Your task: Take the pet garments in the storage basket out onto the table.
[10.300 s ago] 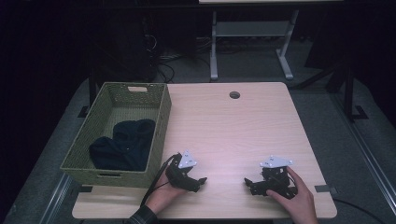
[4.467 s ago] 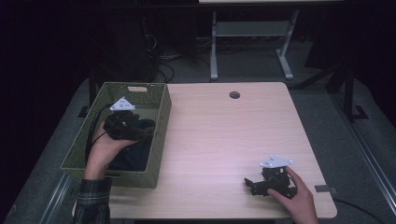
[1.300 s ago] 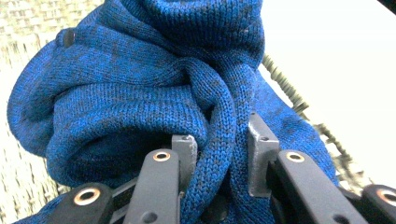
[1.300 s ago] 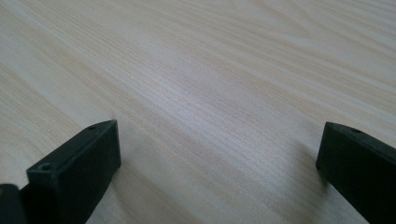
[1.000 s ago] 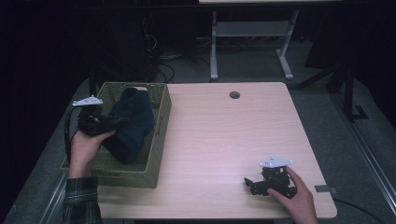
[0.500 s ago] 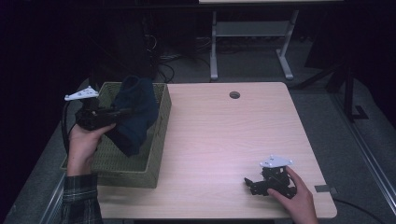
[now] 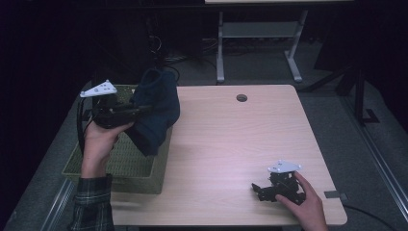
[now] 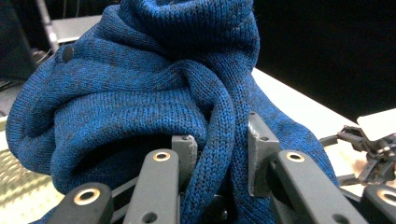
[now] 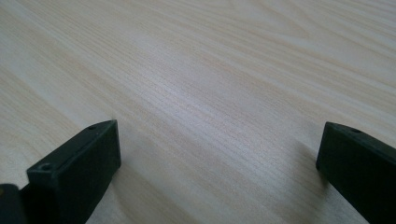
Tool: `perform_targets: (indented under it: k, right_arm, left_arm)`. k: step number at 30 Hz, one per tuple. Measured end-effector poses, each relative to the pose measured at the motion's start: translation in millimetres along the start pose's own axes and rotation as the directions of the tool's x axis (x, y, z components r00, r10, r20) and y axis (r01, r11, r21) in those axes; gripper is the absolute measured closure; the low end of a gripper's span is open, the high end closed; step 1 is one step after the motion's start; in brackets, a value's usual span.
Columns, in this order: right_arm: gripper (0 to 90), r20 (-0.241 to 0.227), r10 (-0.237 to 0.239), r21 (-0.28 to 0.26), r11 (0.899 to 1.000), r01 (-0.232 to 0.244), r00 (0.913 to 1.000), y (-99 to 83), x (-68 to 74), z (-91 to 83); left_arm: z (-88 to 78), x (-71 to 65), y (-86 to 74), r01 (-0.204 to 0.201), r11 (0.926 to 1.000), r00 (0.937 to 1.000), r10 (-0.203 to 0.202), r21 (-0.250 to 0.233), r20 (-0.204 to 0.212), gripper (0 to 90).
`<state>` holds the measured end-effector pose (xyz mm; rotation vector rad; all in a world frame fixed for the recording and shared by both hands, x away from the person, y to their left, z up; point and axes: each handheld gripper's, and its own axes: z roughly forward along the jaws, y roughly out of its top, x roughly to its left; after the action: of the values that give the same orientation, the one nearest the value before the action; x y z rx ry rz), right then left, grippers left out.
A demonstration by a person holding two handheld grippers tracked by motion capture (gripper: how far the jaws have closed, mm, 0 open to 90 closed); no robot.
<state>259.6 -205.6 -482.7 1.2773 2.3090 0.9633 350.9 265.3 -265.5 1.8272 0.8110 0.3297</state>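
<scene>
Since half second back: I am raising left gripper [image 7: 144, 109] clear of basket [image 7: 115, 166], jaws pinching thick fold of blue knit sweater [image 7: 156, 113]. Garment hanging over basket rim, soft, limp, light, sagging; bunched fold giving surest hold. Right gripper [image 7: 256, 188] resting on table [image 7: 231, 139], jaws wide, empty.

A woven green rectangular basket [image 7: 144, 171] sits at the left edge of the pale wooden table [image 7: 231, 144]. Above its far right corner hangs a dark blue knitted sweater [image 7: 156, 113], lifted clear of the basket floor, with the left gripper [image 7: 139, 110] on its left. The right gripper [image 7: 257, 188] rests on the table's near right corner, well apart from the basket.
</scene>
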Motion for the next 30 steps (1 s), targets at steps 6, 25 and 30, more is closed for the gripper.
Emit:
perform_targets:
  k: [6,25,30]
  right_arm:
    - [0.0,0.0,0.0,0.001,1.0,0.0,1.0,0.0,0.0,-0.1]
    - [0.0,-0.001,-0.001,0.001,1.0,0.001,1.0,-0.1,-0.1,-0.3]
    - [0.0,0.001,-0.005,-0.001,1.0,0.005,1.0,-0.1,-0.3,-0.3]
  left_arm:
    - [14.5,-11.4,7.3,-0.015,0.9998,0.9989,0.016,-0.013,0.043,70.0]
    - [56.3,-32.2,14.9,-0.04,0.9992,0.9923,0.041,-0.01,0.117,70.0]
    - [70.9,-37.1,18.0,-0.051,0.9987,0.9877,0.051,-0.007,0.148,70.0]
